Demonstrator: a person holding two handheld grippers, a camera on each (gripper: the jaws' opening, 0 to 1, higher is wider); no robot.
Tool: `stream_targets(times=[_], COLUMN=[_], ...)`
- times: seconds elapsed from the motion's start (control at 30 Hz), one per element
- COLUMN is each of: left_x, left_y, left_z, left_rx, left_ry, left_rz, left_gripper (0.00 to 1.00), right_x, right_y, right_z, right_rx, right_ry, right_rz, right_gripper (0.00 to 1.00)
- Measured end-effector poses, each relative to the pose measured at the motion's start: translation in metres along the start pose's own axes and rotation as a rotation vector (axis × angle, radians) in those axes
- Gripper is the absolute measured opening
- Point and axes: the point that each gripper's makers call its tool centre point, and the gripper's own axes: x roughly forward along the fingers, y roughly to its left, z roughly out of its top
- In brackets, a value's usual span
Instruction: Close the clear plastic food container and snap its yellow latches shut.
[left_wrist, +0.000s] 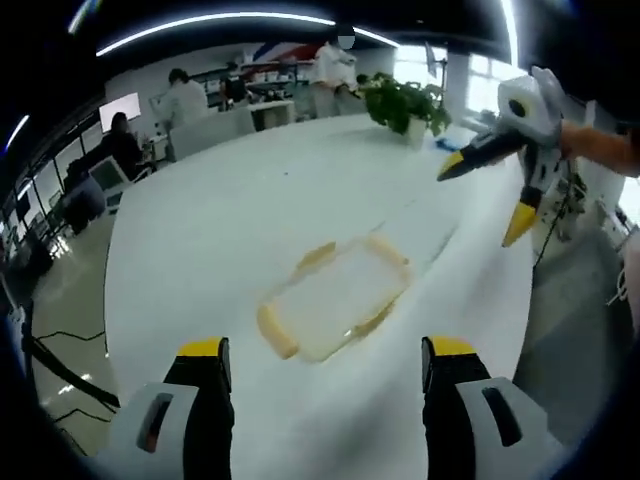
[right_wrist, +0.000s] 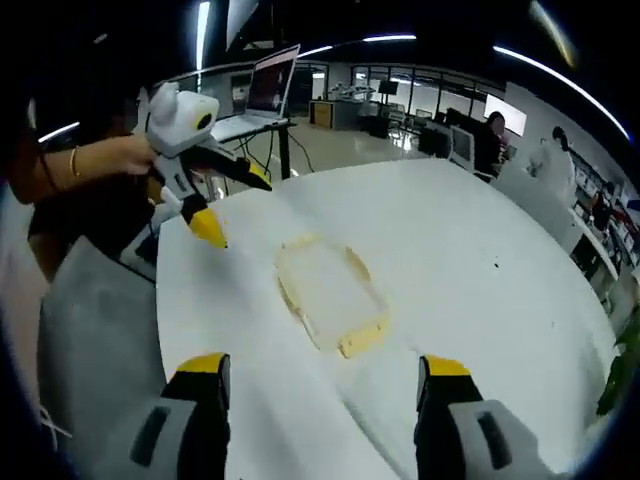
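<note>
The clear plastic food container (left_wrist: 335, 298) is seen lying flat on the white worktop (left_wrist: 250, 210), ahead of the left tongs (left_wrist: 325, 362) and between the lines of their two yellow-tipped jaws. Its lid appears to be on, and yellow latches (left_wrist: 277, 331) are seen at its ends and along its sides; whether they are snapped down cannot be told. The jaws of the left tongs are spread wide, with nothing between them, and they are held well short of the container.

In the right gripper view the same container (right_wrist: 330, 292) is seen ahead of the right tongs (right_wrist: 323, 368), slightly toward their left jaw, with one yellow latch (right_wrist: 362, 337) at the end nearest them. The right tongs are also spread wide and hold nothing, apart from the container.

In the left gripper view the right tongs (left_wrist: 485, 197) are seen up at the right, above the worktop's edge, jaws parted. In the right gripper view the left tongs (right_wrist: 235, 205) are seen at the upper left, held by a hand (right_wrist: 125, 155), jaws parted, over the worktop's near edge.

Beyond the container from the left tongs, a potted plant (left_wrist: 405, 103) is seen at the far side of the worktop, and people at desks behind it.
</note>
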Motion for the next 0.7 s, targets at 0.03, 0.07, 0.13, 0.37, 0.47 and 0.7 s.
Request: stream_targets(times=[0.03, 0.07, 0.13, 0.37, 0.47, 0.7], left_x=[0.001, 0.004, 0.01, 0.036, 0.045, 0.067], left_y=[0.0, 0.001, 0.005, 0.003, 0.003, 0.001], left_z=[0.0, -0.001, -0.002, -0.012, -0.014, -0.014], left_rx=[0.013, 0.037, 0.07, 0.146, 0.193, 0.258], left_ry=[0.009, 0.025, 0.041, 0.117, 0.146, 0.178], left_rz=[-0.005, -0.013, -0.016, -0.082, -0.107, -0.154], left_gripper=[0.77, 0.76, 0.76, 0.75, 0.75, 0.75], right_x=[0.002, 0.005, 0.01, 0.035, 0.041, 0.061], right_y=[-0.001, -0.002, -0.004, -0.012, -0.007, -0.007], right_z=[0.001, 0.003, 0.005, 0.006, 0.003, 0.007], right_rx=[-0.01, -0.028, -0.054, -0.125, -0.223, -0.218], right_ry=[0.004, 0.012, 0.024, 0.095, 0.138, 0.173], right_rz=[0.006, 0.022, 0.042, 0.114, 0.191, 0.247], right_gripper=[0.76, 0.76, 0.76, 0.76, 0.72, 0.75])
